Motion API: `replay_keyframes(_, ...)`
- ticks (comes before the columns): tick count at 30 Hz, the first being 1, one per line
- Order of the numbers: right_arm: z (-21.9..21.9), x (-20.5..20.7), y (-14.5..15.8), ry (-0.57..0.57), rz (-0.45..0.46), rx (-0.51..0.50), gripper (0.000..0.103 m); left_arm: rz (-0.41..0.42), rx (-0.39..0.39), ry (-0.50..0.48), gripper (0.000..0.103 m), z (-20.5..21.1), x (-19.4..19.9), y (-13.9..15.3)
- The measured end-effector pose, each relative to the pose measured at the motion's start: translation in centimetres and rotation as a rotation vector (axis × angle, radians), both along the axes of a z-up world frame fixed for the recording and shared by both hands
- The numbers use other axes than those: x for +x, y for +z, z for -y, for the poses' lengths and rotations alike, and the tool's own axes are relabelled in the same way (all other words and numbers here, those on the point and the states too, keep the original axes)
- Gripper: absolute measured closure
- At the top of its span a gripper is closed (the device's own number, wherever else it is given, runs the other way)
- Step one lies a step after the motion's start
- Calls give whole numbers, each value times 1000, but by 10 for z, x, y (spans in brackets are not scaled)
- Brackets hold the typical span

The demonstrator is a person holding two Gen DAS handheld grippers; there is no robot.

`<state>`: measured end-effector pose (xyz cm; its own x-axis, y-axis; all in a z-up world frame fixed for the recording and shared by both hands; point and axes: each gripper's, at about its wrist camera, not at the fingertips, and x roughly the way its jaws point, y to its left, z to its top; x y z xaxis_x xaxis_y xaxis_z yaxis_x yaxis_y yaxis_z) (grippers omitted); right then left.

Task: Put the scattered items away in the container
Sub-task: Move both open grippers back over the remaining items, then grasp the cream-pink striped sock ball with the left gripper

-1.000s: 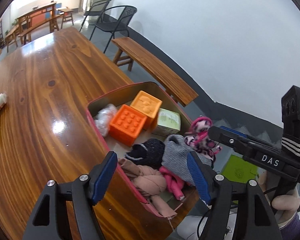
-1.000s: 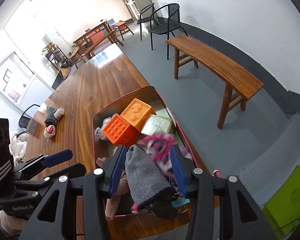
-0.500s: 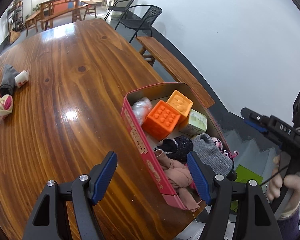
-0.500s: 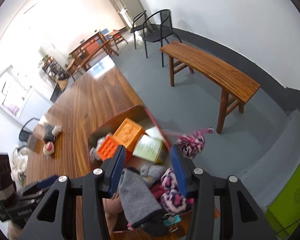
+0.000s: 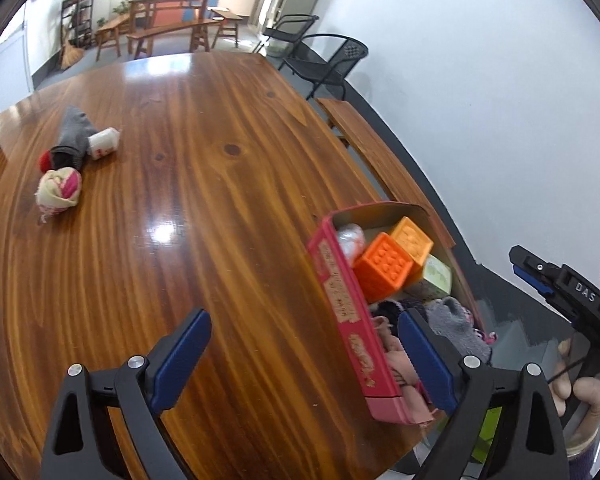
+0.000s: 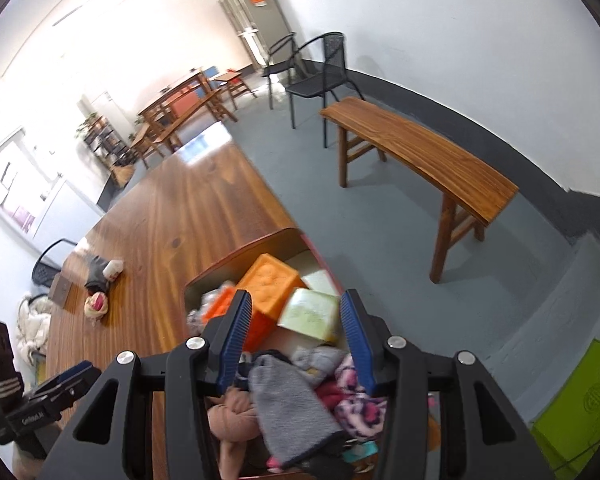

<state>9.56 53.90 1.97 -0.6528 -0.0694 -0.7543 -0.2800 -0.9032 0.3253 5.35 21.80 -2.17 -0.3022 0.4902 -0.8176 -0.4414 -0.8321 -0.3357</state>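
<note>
A pink-red box stands at the table's right edge. It holds two orange blocks, a pale green carton, a grey sock, a pink patterned sock and other cloth. My left gripper hangs over the bare wood left of the box, its jaws opening with nothing between them. My right gripper hovers above the box, open a narrow way; the socks lie below its pads, not pinched. Far across the table lie a grey sock, a small white bottle and a cream-pink sock ball.
The wooden table is long and glossy. A wooden bench and black chairs stand on the floor past the box. A hand holds the right gripper's handle. A brown block sits near the table's far left edge.
The left gripper has swung left from above the box to over the wood, and its jaws have widened. The socks seen between the right fingers now lie lower in the box.
</note>
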Motion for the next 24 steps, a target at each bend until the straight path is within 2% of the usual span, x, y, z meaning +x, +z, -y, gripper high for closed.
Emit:
replay_keyframes(7, 73, -35, -1, 161, -3, -30, 52, 9, -15, 153, 7, 72, -28, -7)
replay_keyframes(15, 167, -76, -6, 316, 31, -31, 52, 2, -17, 329, 7, 159, -94, -22)
replay_keyframes(20, 212, -100, -16, 361, 71, -29, 52, 21, -25, 369, 7, 187, -141, -45)
replay_keyframes(24, 235, -114, -27, 369, 111, -22, 52, 31, -35, 346, 7, 188, -175, -63)
